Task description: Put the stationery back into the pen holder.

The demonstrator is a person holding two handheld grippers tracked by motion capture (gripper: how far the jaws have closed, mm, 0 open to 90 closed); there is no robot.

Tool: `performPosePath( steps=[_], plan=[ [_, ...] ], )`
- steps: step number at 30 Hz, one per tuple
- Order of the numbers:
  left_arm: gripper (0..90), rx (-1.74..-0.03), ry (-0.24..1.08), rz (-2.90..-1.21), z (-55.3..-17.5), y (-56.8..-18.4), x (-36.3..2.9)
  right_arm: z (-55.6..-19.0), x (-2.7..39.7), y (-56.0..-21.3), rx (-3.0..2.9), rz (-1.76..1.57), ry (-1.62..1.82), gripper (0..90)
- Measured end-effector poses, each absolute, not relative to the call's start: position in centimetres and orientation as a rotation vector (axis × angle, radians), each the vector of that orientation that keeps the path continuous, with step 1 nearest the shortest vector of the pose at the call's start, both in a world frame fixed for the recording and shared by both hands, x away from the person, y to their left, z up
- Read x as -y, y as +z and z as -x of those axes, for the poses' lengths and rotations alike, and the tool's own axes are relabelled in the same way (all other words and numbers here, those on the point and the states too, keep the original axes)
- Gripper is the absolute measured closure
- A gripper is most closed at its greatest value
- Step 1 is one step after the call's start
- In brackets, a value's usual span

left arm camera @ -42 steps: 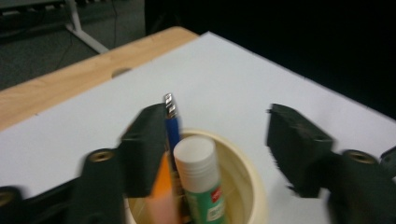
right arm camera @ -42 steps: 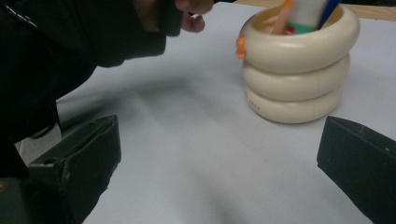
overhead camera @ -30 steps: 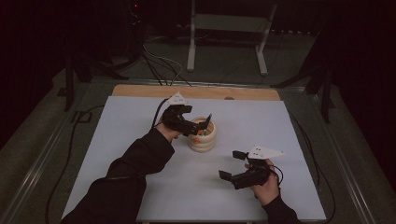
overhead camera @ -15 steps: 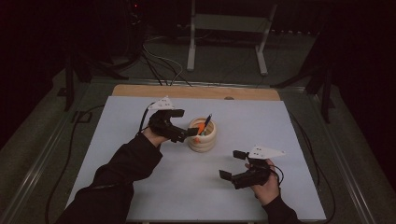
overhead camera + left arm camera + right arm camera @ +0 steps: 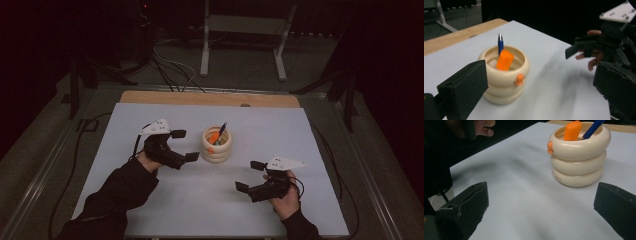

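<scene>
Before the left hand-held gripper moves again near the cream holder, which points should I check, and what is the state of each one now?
1. Left hand-held gripper open and holding nothing: ok.
2. Right hand-held gripper open and holding nothing: ok.
3. Cream ring-stacked holder upright on the white table cover: ok.
4. Blue pen and orange block-shaped item sitting inside the holder: ok.
5. Left gripper apart from the holder, not touching it: ok.
6. What else lies at the bottom of the holder: cannot tell.
</scene>
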State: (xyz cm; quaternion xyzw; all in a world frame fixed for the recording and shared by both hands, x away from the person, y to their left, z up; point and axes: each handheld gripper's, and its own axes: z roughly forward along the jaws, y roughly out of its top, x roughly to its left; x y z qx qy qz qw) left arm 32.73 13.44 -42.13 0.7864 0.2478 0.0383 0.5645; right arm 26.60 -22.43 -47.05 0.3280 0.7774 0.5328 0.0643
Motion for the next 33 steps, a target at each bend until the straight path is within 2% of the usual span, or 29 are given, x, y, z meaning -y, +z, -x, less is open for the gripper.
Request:
performPosePath(
  steps=[15, 25, 33],
  plan=[
    [0.2, -0.613, 0.11, -1.854, -28.7, -45.6, -16.5, -26.6, 22.4, -47.2, -2.354, -0.99, 1.606, 0.0],
    [0.2, -0.632, 0.204, -1.897, -26.1, -47.7, -19.6, -26.6, 22.6, -47.2, -2.343, -0.988, 1.616, 0.0],
    [0.2, -0.696, 0.24, -1.924, -25.6, -49.6, -21.6, -26.7, 22.5, -47.4, -2.351, -0.985, 1.602, 0.0]
  ],
)
